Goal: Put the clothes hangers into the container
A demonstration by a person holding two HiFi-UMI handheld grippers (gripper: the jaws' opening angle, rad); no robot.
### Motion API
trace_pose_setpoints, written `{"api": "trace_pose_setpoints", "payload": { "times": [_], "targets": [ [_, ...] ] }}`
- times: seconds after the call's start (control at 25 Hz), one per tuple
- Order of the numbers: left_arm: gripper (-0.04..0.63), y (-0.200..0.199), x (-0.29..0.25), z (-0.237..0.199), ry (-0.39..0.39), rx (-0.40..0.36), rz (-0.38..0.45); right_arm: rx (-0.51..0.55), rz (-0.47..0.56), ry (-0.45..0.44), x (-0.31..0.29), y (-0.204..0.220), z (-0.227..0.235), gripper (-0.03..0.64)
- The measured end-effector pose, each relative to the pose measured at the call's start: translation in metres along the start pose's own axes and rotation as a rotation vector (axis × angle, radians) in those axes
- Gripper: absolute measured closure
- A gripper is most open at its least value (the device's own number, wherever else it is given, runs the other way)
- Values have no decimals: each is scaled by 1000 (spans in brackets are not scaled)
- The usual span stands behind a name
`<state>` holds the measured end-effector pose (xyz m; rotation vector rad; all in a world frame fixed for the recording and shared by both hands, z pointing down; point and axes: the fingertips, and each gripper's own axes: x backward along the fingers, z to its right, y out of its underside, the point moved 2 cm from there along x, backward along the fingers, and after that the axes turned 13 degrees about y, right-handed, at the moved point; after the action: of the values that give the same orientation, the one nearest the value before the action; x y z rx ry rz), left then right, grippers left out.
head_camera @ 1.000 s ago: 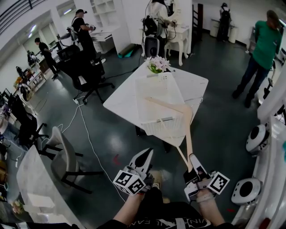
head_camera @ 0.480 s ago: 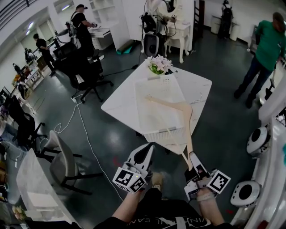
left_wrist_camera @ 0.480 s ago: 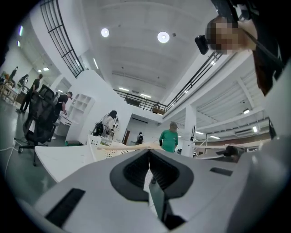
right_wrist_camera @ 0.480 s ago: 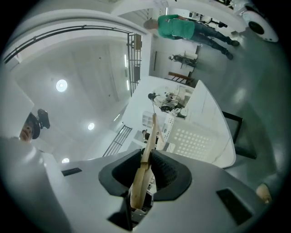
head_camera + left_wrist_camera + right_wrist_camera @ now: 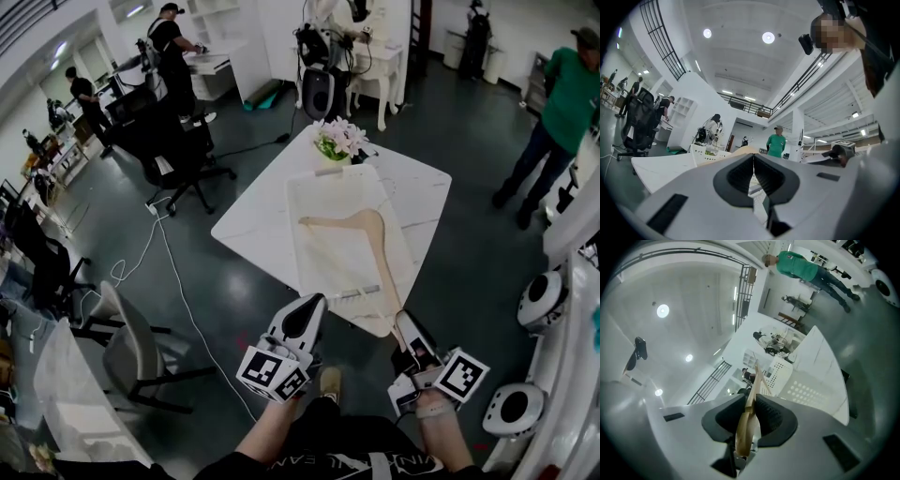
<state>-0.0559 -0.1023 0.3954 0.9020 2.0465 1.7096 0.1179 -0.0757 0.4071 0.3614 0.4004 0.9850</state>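
Your right gripper (image 5: 405, 326) sits low by your body, jaws pinching one end of the curved wooden hanger (image 5: 373, 246), which reaches over the white perforated container (image 5: 328, 272) on the tabletop (image 5: 248, 230). Left gripper (image 5: 302, 319) hovers alongside, jaws pressed together on nothing.

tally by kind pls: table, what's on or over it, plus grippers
Hanger: 1
Basket: 1
Flowers: 1
Table: 1
Grippers: 2, left gripper and right gripper
Total: 6
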Motion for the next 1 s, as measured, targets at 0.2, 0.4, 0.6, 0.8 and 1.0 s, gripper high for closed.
{"api": "trace_pose_setpoints", "payload": {
  "times": [0.2, 0.4, 0.6, 0.8, 1.0],
  "targets": [
    [584, -3, -4, -15, 13, 9, 10, 5, -9, 19, -16, -3, -2, 546],
    [584, -12, -12, -25, 23, 17, 19, -2, -8, 43, -22, -13, -1, 546],
    [584, -17, -15, -40, 17, 19, 13, 26, 1, 59, -30, -25, -4, 546],
    [584, -19, -19, -51, 21, 28, 7, 60, -5, 58, -42, -30, -8, 546],
    [584, -22, -24, -64, 28, 33, 5, 70, 11, 66, -51, -40, -8, 546]
  ]
}}
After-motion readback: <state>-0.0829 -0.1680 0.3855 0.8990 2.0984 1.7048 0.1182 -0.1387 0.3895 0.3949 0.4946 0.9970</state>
